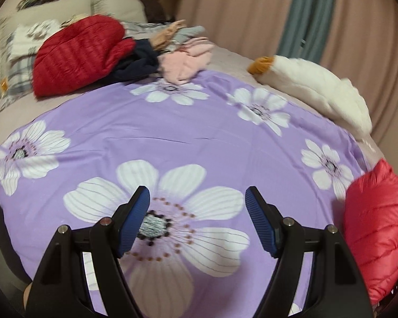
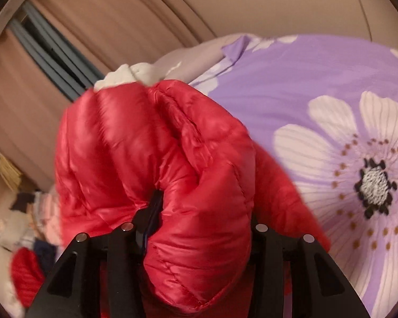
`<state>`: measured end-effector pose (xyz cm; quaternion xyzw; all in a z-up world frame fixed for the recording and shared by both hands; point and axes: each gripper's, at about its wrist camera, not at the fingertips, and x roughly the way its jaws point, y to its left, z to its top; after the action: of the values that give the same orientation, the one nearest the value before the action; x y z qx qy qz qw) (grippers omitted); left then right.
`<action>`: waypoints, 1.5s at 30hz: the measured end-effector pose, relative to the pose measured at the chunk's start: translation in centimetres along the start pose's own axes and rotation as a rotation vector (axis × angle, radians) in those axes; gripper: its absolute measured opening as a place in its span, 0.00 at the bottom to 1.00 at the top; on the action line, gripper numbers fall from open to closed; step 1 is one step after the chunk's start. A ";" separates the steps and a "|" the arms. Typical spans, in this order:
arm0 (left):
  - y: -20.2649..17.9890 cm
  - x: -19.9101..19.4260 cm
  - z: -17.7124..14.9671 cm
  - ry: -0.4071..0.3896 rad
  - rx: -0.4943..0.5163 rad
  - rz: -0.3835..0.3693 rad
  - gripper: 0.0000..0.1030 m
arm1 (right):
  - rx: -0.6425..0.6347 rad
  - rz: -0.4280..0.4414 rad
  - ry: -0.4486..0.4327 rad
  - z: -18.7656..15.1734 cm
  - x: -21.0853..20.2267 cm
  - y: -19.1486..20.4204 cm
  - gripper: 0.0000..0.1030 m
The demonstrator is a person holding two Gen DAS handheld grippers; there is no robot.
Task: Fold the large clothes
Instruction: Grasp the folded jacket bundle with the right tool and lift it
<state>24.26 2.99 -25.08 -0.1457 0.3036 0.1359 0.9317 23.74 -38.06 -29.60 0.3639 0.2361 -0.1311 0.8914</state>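
A shiny red puffer jacket point(image 2: 156, 164) is bunched up in my right gripper point(image 2: 196, 212), which is shut on it; the padding hides both fingertips. The jacket hangs above the right edge of the purple flowered sheet point(image 2: 305, 84). In the left wrist view the same jacket point(image 1: 376, 228) shows at the right edge. My left gripper point(image 1: 197, 198) is open and empty, its blue pads point(image 1: 135, 220) wide apart, hovering over a large white flower on the sheet point(image 1: 172, 137).
A darker red quilted jacket point(image 1: 79, 55), navy and pink clothes point(image 1: 185, 61) lie piled at the far end of the bed. A white plush toy point(image 1: 318, 90) lies on the right side. Pillows point(image 1: 114, 8) and curtains point(image 1: 252, 13) are behind.
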 end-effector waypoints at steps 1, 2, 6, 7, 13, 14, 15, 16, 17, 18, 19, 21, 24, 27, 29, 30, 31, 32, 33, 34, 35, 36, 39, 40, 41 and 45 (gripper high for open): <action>-0.5 0.0 -0.2 0.003 0.009 -0.003 0.72 | 0.010 0.009 -0.001 -0.1 -0.1 -0.4 0.43; -0.9 0.1 -0.4 0.010 0.013 -0.008 0.72 | 0.019 0.021 -0.002 -0.2 0.1 -0.7 0.43; -2.5 0.2 -1.2 0.044 0.036 -0.047 0.72 | -0.049 -0.029 -0.070 -0.7 0.2 -1.1 0.42; -2.9 0.2 -1.4 0.044 0.048 -0.049 0.72 | -0.051 -0.029 -0.075 -1.0 0.3 -1.2 0.42; -5.0 -1.7 -2.2 0.039 0.113 -0.106 0.72 | 0.035 0.037 -0.039 -0.1 0.7 -3.2 0.43; -5.2 -2.1 -2.3 0.031 0.123 -0.111 0.72 | 0.031 0.049 -0.040 0.0 0.4 -3.2 0.43; -5.3 -2.5 -2.3 0.022 0.135 -0.117 0.72 | 0.025 0.056 -0.039 0.0 0.3 -3.3 0.44; -5.4 -2.8 -2.3 0.018 0.141 -0.118 0.73 | 0.017 0.066 -0.036 0.3 0.4 -3.5 0.46; -5.4 -3.0 -2.3 0.016 0.145 -0.120 0.73 | 0.016 0.071 -0.031 0.6 0.2 -3.7 0.48; -5.4 -3.2 -2.2 0.015 0.143 -0.124 0.73 | 0.016 0.053 -0.018 1.0 -0.4 -3.8 0.53; -5.3 -3.3 -2.1 0.013 0.136 -0.127 0.73 | 0.018 0.044 -0.012 1.2 -0.6 -3.9 0.56; -5.2 -3.7 -2.1 0.008 0.119 -0.142 0.73 | 0.042 0.009 0.000 1.7 -1.6 -4.2 0.68; -5.5 -4.1 -2.2 0.014 0.112 -0.160 0.73 | 0.105 -0.122 0.064 2.0 -1.6 -4.8 1.00; -5.8 -4.0 -2.7 0.034 0.103 -0.172 0.73 | 0.227 0.017 0.157 1.5 -0.3 -6.5 1.00; -5.9 -3.8 -2.9 0.049 0.100 -0.180 0.73 | 0.192 0.073 0.183 1.6 0.1 -6.3 0.94; -5.9 -3.7 -3.0 0.053 0.100 -0.179 0.73 | 0.199 0.114 0.197 1.5 0.3 -6.3 0.84; -5.9 -3.6 -3.1 0.059 0.097 -0.175 0.73 | 0.224 0.151 0.206 1.3 0.6 -6.6 0.81; -5.9 -3.5 -3.0 0.064 0.092 -0.174 0.73 | 0.244 0.175 0.203 1.2 0.9 -6.8 0.79; -5.8 -3.5 -2.9 0.067 0.086 -0.179 0.73 | 0.245 0.178 0.201 1.0 0.9 -6.8 0.76; -5.7 -3.5 -2.8 0.067 0.078 -0.188 0.73 | 0.251 0.189 0.204 0.9 0.9 -6.8 0.71; -5.5 -3.6 -2.6 0.064 0.073 -0.194 0.73 | 0.276 0.229 0.222 0.7 1.0 -7.0 0.66; -5.4 -3.7 -2.5 0.057 0.070 -0.197 0.73 | 0.351 0.321 0.265 0.2 1.4 -7.5 0.58; -5.0 -4.3 -2.1 0.031 0.066 -0.193 0.73 | 0.479 0.521 0.363 -2.2 3.4 -7.3 0.50; -4.9 -4.5 -2.0 0.024 0.069 -0.193 0.73 | 0.418 0.521 0.381 -2.9 3.9 -5.9 0.49; -4.7 -4.6 -1.8 0.019 0.072 -0.193 0.73 | 0.365 0.518 0.395 -3.4 4.1 -4.5 0.49; -3.8 -5.0 -1.6 0.001 0.078 -0.183 0.73 | 0.360 0.612 0.514 -5.4 6.3 -0.9 0.47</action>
<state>20.80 -1.88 -22.57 -0.1364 0.2947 0.0380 0.9450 27.00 -35.29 -36.78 0.5875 0.3049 0.1949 0.7238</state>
